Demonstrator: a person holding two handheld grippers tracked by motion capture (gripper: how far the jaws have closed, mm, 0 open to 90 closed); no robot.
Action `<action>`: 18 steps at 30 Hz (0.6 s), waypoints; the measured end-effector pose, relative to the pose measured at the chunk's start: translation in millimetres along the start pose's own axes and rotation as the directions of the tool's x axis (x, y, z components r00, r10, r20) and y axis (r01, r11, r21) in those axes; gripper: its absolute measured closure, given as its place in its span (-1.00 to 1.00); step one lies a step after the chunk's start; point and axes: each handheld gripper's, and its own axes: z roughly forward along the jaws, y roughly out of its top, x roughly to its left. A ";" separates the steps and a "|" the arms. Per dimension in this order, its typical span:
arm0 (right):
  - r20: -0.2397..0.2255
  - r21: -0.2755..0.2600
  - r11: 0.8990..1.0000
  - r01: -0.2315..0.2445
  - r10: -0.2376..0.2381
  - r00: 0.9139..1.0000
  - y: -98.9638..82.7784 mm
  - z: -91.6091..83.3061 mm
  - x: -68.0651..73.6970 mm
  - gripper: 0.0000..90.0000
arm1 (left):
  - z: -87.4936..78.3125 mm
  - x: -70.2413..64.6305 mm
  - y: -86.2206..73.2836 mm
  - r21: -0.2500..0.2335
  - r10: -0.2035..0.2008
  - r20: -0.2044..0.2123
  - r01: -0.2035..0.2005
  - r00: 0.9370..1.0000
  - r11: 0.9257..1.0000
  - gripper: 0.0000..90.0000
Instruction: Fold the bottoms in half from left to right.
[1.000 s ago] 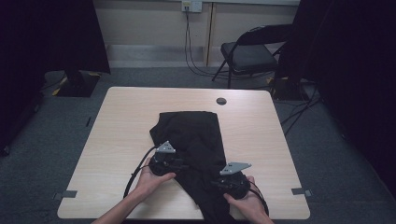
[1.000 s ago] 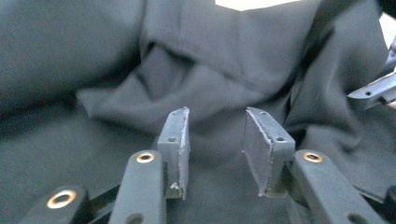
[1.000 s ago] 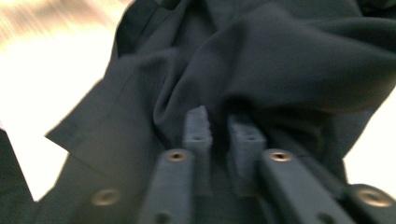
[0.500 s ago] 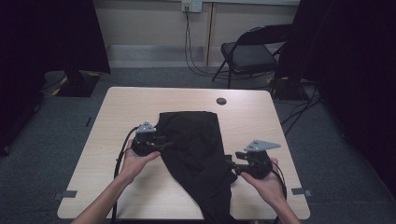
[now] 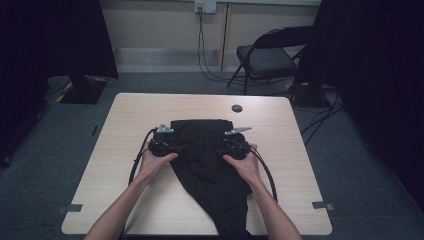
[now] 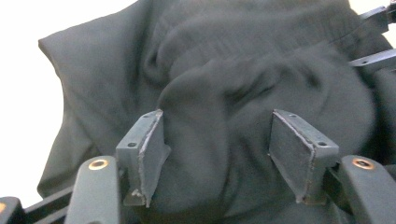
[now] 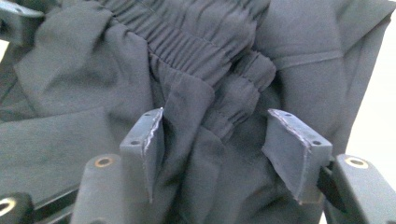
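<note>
I've got both grippers, left gripper (image 5: 176,146) & right gripper (image 5: 222,147), jaws just opened wide w/ cloth loose between, on the black trousers (image 5: 207,165) mid-desk (image 5: 125,125): soft, light, floppy fabric, so I'd pinch the elastic waistband (image 7: 196,35).

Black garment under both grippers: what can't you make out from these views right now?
- Garment lower end: cut off by the high view's bottom edge.
- Table under the cloth: hidden by the garment.
- Left gripper and right gripper: jaws apart with cloth between; whether the pads touch it is unclear.
- Small dark disc: too small to identify.
</note>
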 end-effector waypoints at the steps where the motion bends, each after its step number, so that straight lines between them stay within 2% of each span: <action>1: 0.033 -0.013 1.000 0.003 -0.003 0.999 -0.6 2.3 1.6 0.22 | 4.1 -2.7 -2.7 0.011 0.018 0.003 -0.018 1.000 1.000 0.21; 2: 0.033 -0.013 1.000 0.003 -0.003 0.999 -0.6 2.3 1.6 0.22 | 4.1 -2.7 -2.7 0.011 0.018 0.003 -0.018 1.000 1.000 0.33; 3: 0.035 -0.022 1.000 0.002 -0.001 0.999 0.3 1.8 2.1 0.40 | 3.4 -4.7 -1.0 -0.006 0.009 0.006 -0.009 1.000 1.000 0.33; 4: 0.032 -0.035 0.999 -0.003 0.005 0.999 2.9 -0.7 2.7 0.52 | 0.9 -6.2 2.0 -0.005 0.027 -0.014 -0.027 1.000 1.000 0.55; 5: 0.047 -0.053 0.999 -0.004 0.007 0.999 5.1 -3.5 3.3 0.59 | -2.2 -6.4 5.5 -0.024 0.034 -0.018 -0.034 0.999 0.999 0.74; 7: 0.046 -0.081 0.997 0.011 -0.008 0.999 15.2 -13.5 3.3 0.73 | -9.8 -4.5 14.5 -0.043 0.019 0.009 -0.019 1.000 0.999 0.88; 9: 0.060 -0.086 0.996 0.025 -0.020 0.998 20.8 -18.3 4.0 0.75 | -21.6 -5.9 28.3 -0.077 0.030 0.031 -0.028 0.999 0.997 0.90; 10: 0.067 -0.099 0.994 0.037 -0.030 0.997 27.6 -23.9 4.7 0.76 | -28.2 -7.3 36.5 -0.094 0.045 0.026 -0.043 0.999 0.995 0.91; 12: 0.066 -0.151 0.988 0.027 -0.018 0.998 44.9 -38.6 2.3 0.76 | -42.4 -8.6 52.4 -0.155 0.034 0.038 -0.028 0.999 0.988 0.91; 13: 0.066 -0.201 0.979 0.020 -0.007 0.998 60.8 -54.7 -0.2 0.77 | -51.9 -10.7 62.3 -0.195 0.035 0.046 -0.025 0.998 0.980 0.91; 14: 0.066 -0.201 0.979 0.020 -0.007 0.998 60.8 -54.7 -0.2 0.77 | -57.8 -12.7 67.8 -0.220 0.034 0.050 -0.023 0.998 0.975 0.91; 15: 0.064 -0.221 0.975 0.022 -0.008 0.998 66.3 -61.6 -0.6 0.77 | -67.7 -16.1 76.3 -0.241 0.039 0.067 -0.022 0.997 0.970 0.91; 16: 0.064 -0.248 0.969 0.023 -0.008 0.998 74.3 -74.4 -0.6 0.78 | -74.2 -19.1 80.8 -0.245 0.048 0.074 -0.028 0.996 0.969 0.91; 17: 0.060 -0.263 0.964 0.028 -0.013 0.998 78.2 -82.7 0.4 0.78 | -86.3 -25.6 87.0 -0.261 0.076 0.095 -0.049 0.993 0.964 0.91; 18: 0.070 -0.280 0.957 0.071 -0.054 0.996 83.6 -98.3 3.5 0.78 | -94.1 -30.0 89.7 -0.276 0.095 0.105 -0.063 0.990 0.959 0.91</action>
